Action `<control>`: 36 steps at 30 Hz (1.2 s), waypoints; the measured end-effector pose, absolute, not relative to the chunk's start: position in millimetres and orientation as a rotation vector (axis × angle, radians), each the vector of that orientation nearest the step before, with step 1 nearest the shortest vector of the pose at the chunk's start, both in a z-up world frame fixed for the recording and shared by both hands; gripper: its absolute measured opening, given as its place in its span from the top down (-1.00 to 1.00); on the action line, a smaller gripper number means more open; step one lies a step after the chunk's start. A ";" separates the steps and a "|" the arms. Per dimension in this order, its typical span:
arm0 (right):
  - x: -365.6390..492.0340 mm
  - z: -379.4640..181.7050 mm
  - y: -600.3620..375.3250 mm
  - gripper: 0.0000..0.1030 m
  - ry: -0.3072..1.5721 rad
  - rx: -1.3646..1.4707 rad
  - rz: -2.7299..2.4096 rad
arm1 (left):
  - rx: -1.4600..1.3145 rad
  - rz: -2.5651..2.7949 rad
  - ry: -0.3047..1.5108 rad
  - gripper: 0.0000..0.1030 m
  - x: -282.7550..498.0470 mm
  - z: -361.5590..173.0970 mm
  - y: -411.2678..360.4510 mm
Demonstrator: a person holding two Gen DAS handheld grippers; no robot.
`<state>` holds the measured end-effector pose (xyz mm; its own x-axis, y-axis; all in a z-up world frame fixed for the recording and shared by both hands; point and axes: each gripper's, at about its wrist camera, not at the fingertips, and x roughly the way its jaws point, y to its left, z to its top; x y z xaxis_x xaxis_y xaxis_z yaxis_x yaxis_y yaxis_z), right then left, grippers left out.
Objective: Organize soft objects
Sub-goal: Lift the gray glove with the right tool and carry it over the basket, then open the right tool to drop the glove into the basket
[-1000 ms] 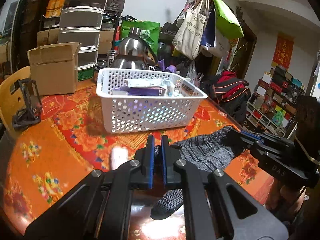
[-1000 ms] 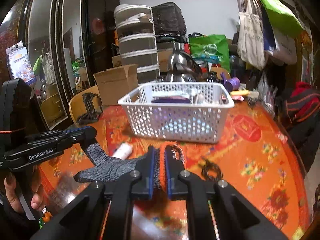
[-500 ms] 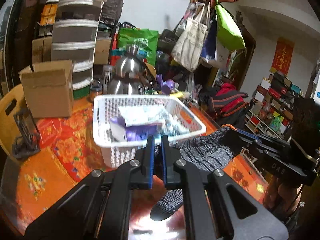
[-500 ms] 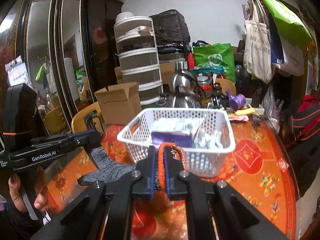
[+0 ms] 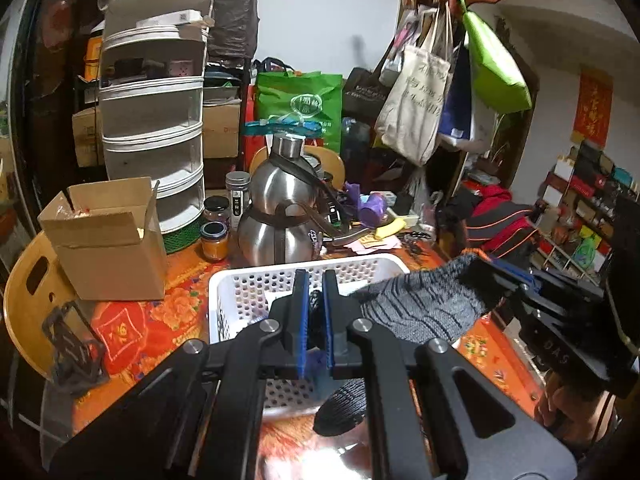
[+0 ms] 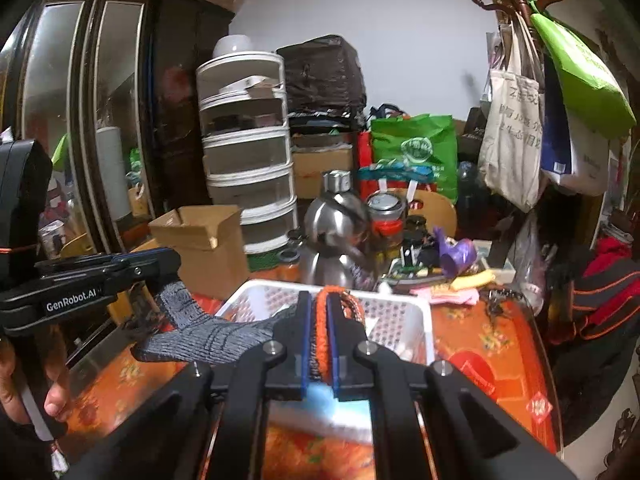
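A grey knitted glove (image 5: 420,312) with an orange cuff (image 6: 325,320) hangs stretched between both grippers, over the near side of the white perforated basket (image 5: 248,280). My left gripper (image 5: 315,280) is shut on a narrow dark end of the glove, and a loose finger (image 5: 340,412) dangles below it. My right gripper (image 6: 318,300) is shut on the orange cuff. In the right wrist view the left gripper (image 6: 168,264) comes in from the left, with the grey knit (image 6: 208,336) running from it across the basket (image 6: 416,304). The right gripper (image 5: 484,276) enters the left wrist view from the right.
Behind the basket stand a steel kettle (image 5: 276,216), small jars (image 5: 214,236), a cardboard box (image 5: 108,240) and stacked white drawers (image 5: 152,120). A wooden chair back (image 5: 24,296) and a black stand (image 5: 68,344) are at the left. Bags hang from a coat rack (image 5: 448,40).
Both grippers have risen and gone forward with the glove, from low over the table in front of the basket to above its near side. Both stayed shut.
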<state>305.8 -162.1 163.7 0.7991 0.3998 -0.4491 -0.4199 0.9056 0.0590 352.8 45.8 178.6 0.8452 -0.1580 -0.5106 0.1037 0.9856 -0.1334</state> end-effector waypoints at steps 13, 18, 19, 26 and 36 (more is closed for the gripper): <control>393.4 106.0 -144.0 0.89 0.500 -0.141 0.360 | -0.073 -0.011 0.665 0.89 436.4 106.4 36.2; 405.9 72.9 -141.9 0.89 0.537 -0.170 0.369 | -0.087 -0.006 0.717 0.88 447.0 68.1 37.9; 408.4 67.8 -142.6 0.89 0.548 -0.170 0.366 | -0.095 -0.006 0.729 0.88 449.5 61.6 39.1; 413.2 44.0 -150.6 0.80 0.608 -0.146 0.369 | -0.120 -0.021 0.750 0.86 447.0 40.1 47.8; 402.8 47.8 -175.1 -0.52 0.631 -0.063 0.311 | -0.083 -0.003 0.698 -0.46 424.2 45.2 51.4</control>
<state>402.8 -175.1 47.8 0.7625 0.2666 -0.5895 -0.3046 0.9518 0.0365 424.2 51.4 45.2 0.7660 -0.0310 -0.6420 -0.0246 0.9967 -0.0774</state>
